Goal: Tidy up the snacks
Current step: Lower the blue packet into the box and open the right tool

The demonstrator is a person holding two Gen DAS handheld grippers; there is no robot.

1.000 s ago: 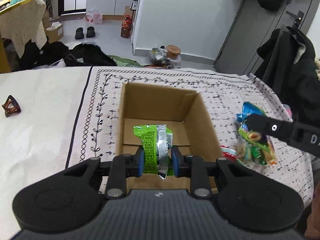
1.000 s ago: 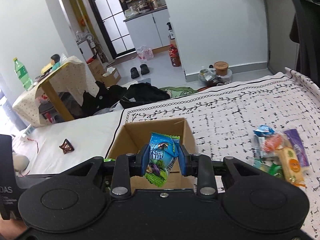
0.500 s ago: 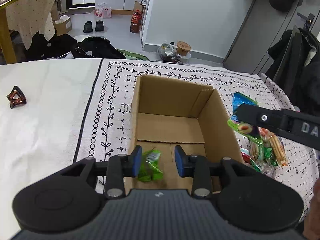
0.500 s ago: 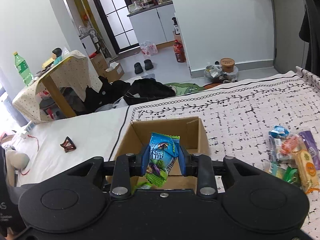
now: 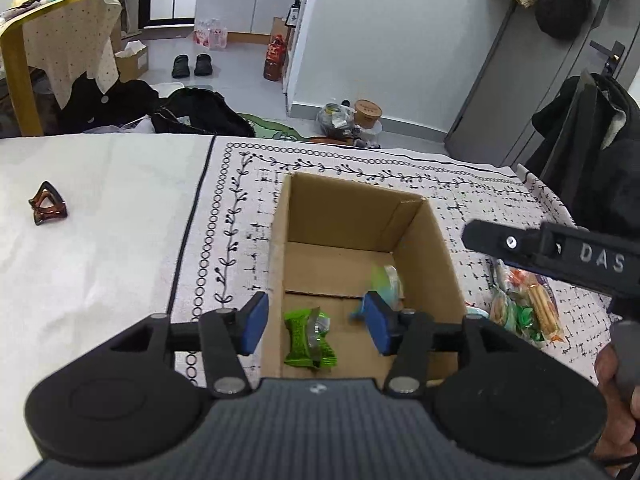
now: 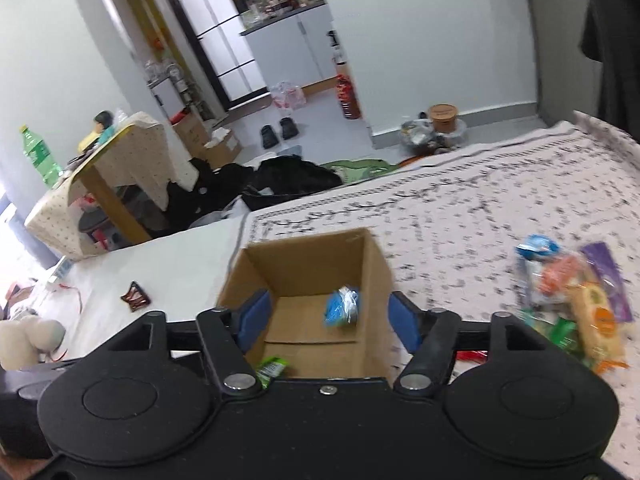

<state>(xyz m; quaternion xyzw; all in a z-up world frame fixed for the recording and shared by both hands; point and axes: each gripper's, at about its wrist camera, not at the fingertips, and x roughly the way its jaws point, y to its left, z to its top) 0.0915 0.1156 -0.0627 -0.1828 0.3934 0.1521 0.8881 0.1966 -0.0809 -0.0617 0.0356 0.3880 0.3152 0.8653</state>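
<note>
An open cardboard box (image 5: 340, 208) stands on the patterned cloth. A green snack packet (image 5: 308, 340) lies on the box floor, free between the pads of my left gripper (image 5: 316, 326), whose jaws are opening. A blue snack packet (image 6: 342, 306), blurred, is inside the box (image 6: 304, 264) below my right gripper (image 6: 330, 322). That gripper's jaws are opening too, with nothing pressed between the pads. In the left wrist view the blue packet (image 5: 382, 280) shows by the box's right wall, and my right gripper (image 5: 560, 252) reaches in from the right. A corner of the green packet (image 6: 272, 368) peeks out in the right wrist view.
A pile of several loose snack packets (image 6: 572, 300) lies on the cloth right of the box, also visible as the pile (image 5: 520, 308) in the left wrist view. A brown hair clip (image 5: 46, 208) rests on the plain white cloth to the left. A dark coat hangs at far right.
Both grippers went from shut on a packet to open. The green packet dropped from the left jaws onto the box floor, and the blue packet left the right jaws and is now inside the box.
</note>
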